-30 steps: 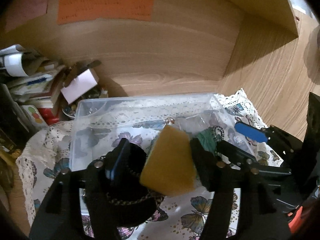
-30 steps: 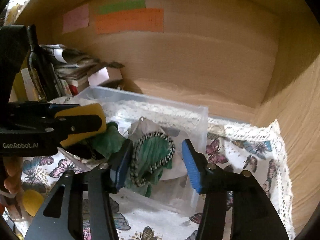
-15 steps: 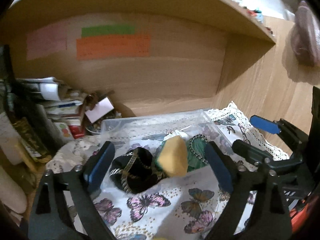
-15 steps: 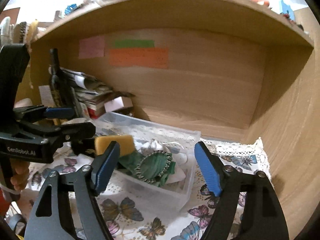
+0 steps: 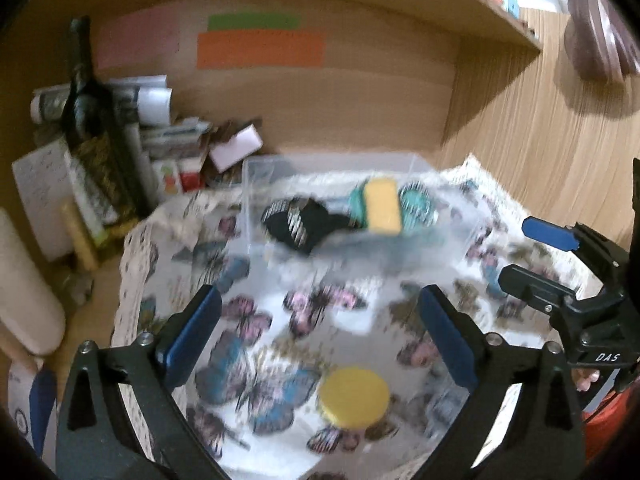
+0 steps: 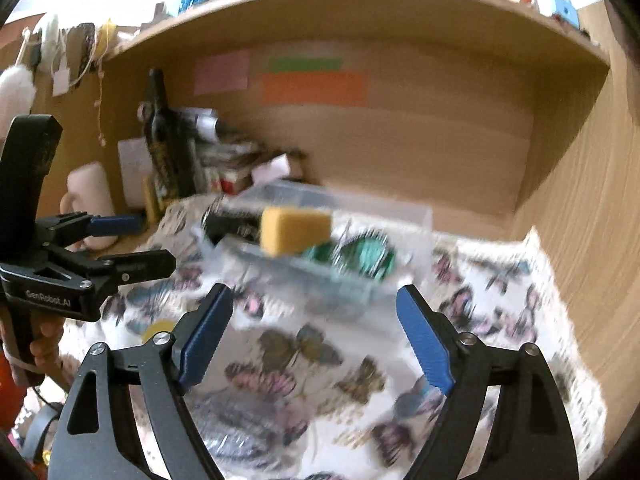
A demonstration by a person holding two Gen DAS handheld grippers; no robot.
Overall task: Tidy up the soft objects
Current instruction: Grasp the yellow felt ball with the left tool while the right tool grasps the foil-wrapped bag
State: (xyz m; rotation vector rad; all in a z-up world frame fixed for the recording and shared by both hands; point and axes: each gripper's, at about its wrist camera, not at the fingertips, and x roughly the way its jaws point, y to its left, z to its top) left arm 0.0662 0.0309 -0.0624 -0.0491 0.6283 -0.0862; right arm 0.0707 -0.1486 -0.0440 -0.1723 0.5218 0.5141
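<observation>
Yellow sponge (image 5: 383, 205) inside clear bin (image 5: 256, 168), atop green pouch (image 5: 416, 209), black pouch (image 5: 300, 226) beside it. Bin on butterfly cloth (image 5: 280, 320). Yellow disc (image 5: 354, 396) on cloth, nearer left gripper (image 5: 320, 332). Left gripper, right gripper (image 6: 316, 334): fingers spread, holding nothing.

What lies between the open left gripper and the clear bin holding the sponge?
In the left wrist view, only butterfly-print cloth separates the left gripper from the clear bin holding the yellow sponge. A yellow disc lies nearer the camera.

left gripper (image 5: 316, 332): jaws spread wide, empty | right gripper (image 6: 316, 334): jaws spread wide, empty
</observation>
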